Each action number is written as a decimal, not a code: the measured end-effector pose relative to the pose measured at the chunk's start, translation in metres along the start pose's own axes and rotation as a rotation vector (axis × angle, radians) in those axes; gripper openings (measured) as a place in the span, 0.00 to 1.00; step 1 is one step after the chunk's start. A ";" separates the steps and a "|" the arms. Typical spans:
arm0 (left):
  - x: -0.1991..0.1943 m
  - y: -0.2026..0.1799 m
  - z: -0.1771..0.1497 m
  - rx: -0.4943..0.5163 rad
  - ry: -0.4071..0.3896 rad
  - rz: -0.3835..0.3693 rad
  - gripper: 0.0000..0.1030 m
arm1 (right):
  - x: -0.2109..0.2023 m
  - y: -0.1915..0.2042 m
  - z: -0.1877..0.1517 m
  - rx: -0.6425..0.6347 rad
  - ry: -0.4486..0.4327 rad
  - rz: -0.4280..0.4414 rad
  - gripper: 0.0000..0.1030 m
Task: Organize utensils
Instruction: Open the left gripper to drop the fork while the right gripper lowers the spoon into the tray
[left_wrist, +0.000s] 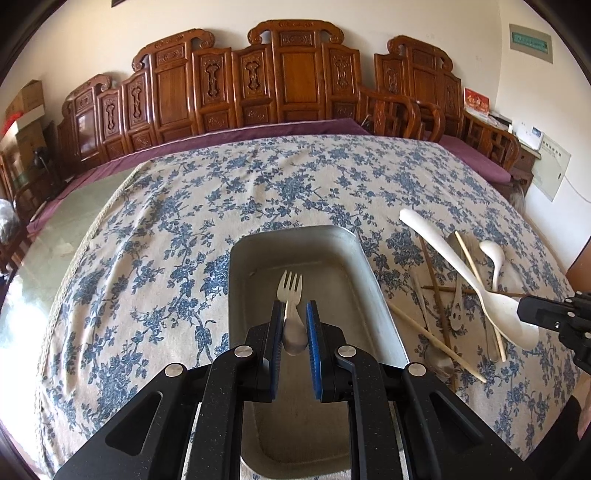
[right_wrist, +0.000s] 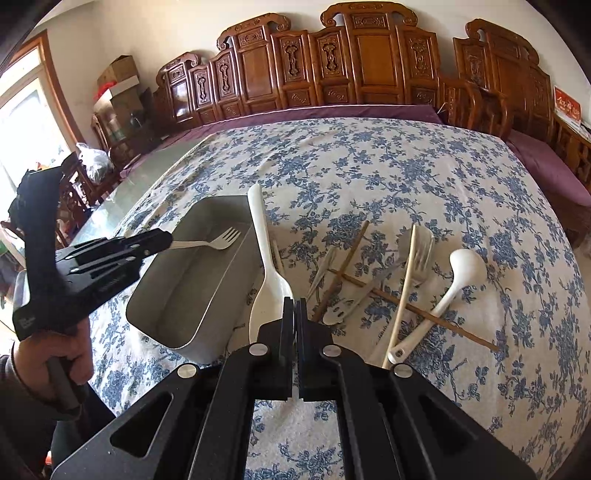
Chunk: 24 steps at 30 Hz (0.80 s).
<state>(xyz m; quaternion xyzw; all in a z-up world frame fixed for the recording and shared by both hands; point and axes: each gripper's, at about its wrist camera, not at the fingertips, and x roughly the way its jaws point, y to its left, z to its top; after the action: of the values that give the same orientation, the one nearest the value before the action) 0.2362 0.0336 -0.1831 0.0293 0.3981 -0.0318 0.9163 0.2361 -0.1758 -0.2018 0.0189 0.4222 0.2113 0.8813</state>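
My left gripper (left_wrist: 295, 310) is shut on the handle of a metal fork (left_wrist: 290, 291), tines pointing away, over the inside of a grey metal tray (left_wrist: 332, 266). The right wrist view shows the same fork (right_wrist: 218, 242) sticking out of the left gripper (right_wrist: 162, 240) above the tray (right_wrist: 192, 295). My right gripper (right_wrist: 294, 306) is shut with nothing between its fingers, just above the broad end of a white rice paddle (right_wrist: 264, 258). It also shows at the right edge as the right gripper (left_wrist: 532, 314).
Loose utensils lie right of the tray on the blue-flowered tablecloth (right_wrist: 369, 166): a white ladle (right_wrist: 461, 273), a metal fork (right_wrist: 421, 254), a slotted spoon (right_wrist: 336, 314), a pale chopstick (right_wrist: 402, 295), brown chopsticks (right_wrist: 424, 314). Carved wooden benches (right_wrist: 369, 66) line the far side.
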 end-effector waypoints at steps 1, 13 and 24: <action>0.004 0.000 0.000 0.000 0.013 0.000 0.11 | 0.001 0.001 0.001 0.000 0.001 0.001 0.02; -0.032 0.026 0.001 -0.061 -0.039 -0.017 0.32 | 0.017 0.038 0.008 -0.035 0.015 0.039 0.02; -0.075 0.063 0.001 -0.082 -0.097 0.027 0.33 | 0.055 0.083 0.017 -0.080 0.061 0.020 0.02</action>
<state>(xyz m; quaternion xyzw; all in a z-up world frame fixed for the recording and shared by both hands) 0.1913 0.0987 -0.1255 -0.0047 0.3538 -0.0043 0.9353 0.2502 -0.0766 -0.2138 -0.0186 0.4399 0.2375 0.8659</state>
